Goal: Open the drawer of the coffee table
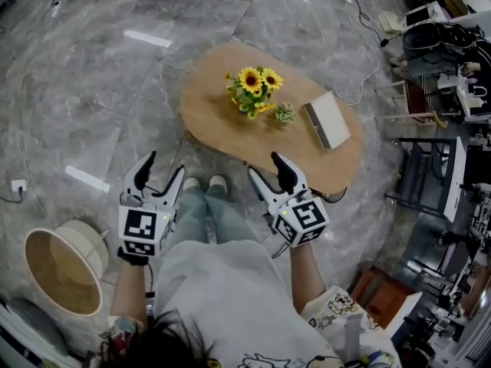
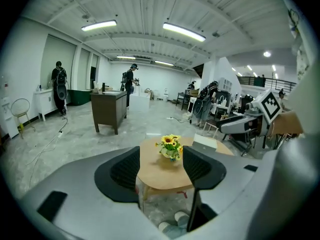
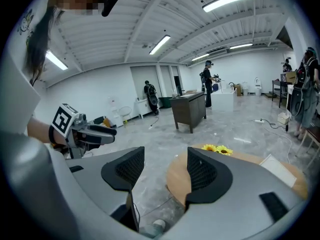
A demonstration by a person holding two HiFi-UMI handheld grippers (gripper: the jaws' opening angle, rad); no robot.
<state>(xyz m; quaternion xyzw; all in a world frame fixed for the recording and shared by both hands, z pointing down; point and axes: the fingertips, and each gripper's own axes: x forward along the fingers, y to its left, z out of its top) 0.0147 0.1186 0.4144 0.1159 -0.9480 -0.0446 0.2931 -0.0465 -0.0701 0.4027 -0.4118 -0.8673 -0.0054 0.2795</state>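
Observation:
The oval wooden coffee table [image 1: 222,121] stands on the grey floor just ahead of the person's feet. No drawer front shows in any view. On the top are a bunch of sunflowers [image 1: 255,89] and a white box [image 1: 326,119]. My left gripper [image 1: 164,167] hangs open and empty over the floor, short of the table's near left edge. My right gripper [image 1: 265,167] is open and empty at the table's near edge. The left gripper view looks between its jaws [image 2: 161,166] at the table [image 2: 165,176] and the sunflowers [image 2: 170,146]. In the right gripper view [image 3: 165,171] the table's edge [image 3: 175,176] lies between the jaws.
A round woven basket [image 1: 61,271] sits on the floor at the left, by a floor socket [image 1: 17,184]. Chairs, cables and equipment crowd the right side [image 1: 453,90]. A dark cabinet [image 2: 109,111] and people stand far behind the table.

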